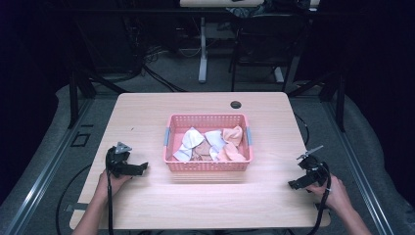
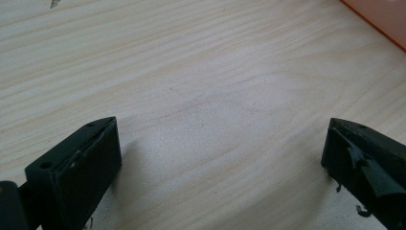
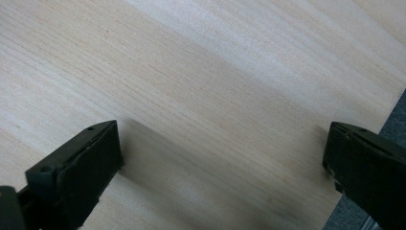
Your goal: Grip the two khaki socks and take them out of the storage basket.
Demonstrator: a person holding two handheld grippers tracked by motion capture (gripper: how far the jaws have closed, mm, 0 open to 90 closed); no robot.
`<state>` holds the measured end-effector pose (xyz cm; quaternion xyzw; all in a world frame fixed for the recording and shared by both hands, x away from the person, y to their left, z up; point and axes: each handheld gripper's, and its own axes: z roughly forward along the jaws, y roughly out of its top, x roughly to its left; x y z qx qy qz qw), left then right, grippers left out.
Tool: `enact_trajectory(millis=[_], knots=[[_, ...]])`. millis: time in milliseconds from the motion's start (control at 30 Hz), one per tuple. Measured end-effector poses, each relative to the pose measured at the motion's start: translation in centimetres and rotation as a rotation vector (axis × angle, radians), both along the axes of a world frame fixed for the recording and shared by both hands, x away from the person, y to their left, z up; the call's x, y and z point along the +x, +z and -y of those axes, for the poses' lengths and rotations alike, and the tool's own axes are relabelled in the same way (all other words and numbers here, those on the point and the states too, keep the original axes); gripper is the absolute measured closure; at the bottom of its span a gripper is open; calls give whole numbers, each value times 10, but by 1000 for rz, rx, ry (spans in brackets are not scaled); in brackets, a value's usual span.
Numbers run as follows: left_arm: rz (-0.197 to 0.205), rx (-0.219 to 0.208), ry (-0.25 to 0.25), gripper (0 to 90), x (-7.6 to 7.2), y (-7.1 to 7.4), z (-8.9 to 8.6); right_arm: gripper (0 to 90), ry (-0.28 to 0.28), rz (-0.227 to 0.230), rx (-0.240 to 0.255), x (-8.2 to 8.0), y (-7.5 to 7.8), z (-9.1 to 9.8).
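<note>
Centrally, in the high view: one light wooden table [image 1: 147,205] carrying a pink plastic basket [image 1: 208,165] with grey handles at its two short ends; inside it, a heap of small cloths [image 1: 210,144], white ones to the left and middle, peach and orange ones to the right, a brownish piece beneath. Left hand-held gripper [image 1: 143,169], black with a grey three-cornered plate on top, is held low over the table left of the basket, near it but apart, pointing toward it. Right hand-held gripper [image 1: 292,185], black, is held near the table's right edge, well apart from the basket, pointing inward. A dark round cable hole [image 1: 236,104] sits near the far edge. Left gripper view: left hand-held gripper [image 2: 222,160] with jaws spread wide, bare wood grain between them, nothing held; a corner of the basket [image 2: 378,17] at upper right. Right gripper view: right hand-held gripper [image 3: 222,160] with jaws likewise spread wide and empty over bare table [image 3: 215,72]; the table edge and grey floor [image 3: 395,120] at far right.
</note>
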<state>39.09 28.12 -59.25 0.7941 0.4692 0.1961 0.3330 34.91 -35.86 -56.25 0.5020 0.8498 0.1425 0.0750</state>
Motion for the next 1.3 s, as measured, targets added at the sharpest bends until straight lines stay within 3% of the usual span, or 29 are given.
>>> enact_trajectory(millis=[233, 333, 400, 500, 900, 967, 1033, 1133, 1300], knots=[[-1, -1, 1, 0, 0, 0, 0, 0, -14, 6, -9, 0, -1, -2], [-2, -3, -1, 0, 0, 0, 0, 0, 29, 1, -72, 1, 3, -8], [-2, -3, -1, 0, 0, 0, 0, 0, 43, -5, -76, 0, 4, -10], [-1, -2, -1, 0, 0, 0, 0, 0, 40, -21, -62, 0, 7, -10], [1, 0, -4, 0, 1, 0, 0, 0, 64, 18, -25, -2, 30, -21], [1, 0, -4, 0, 1, 0, 0, 0, 61, 30, -26, -2, 34, -21], [0, 0, -4, 0, 1, 0, 0, 0, 56, 47, 6, -2, 42, -24], [-1, 0, -4, 0, 1, 0, 0, 0, 54, 57, -2, -2, 46, -26], [1, 1, -4, 0, 1, 0, 0, 0, 65, 96, 33, 1, 66, -31]])
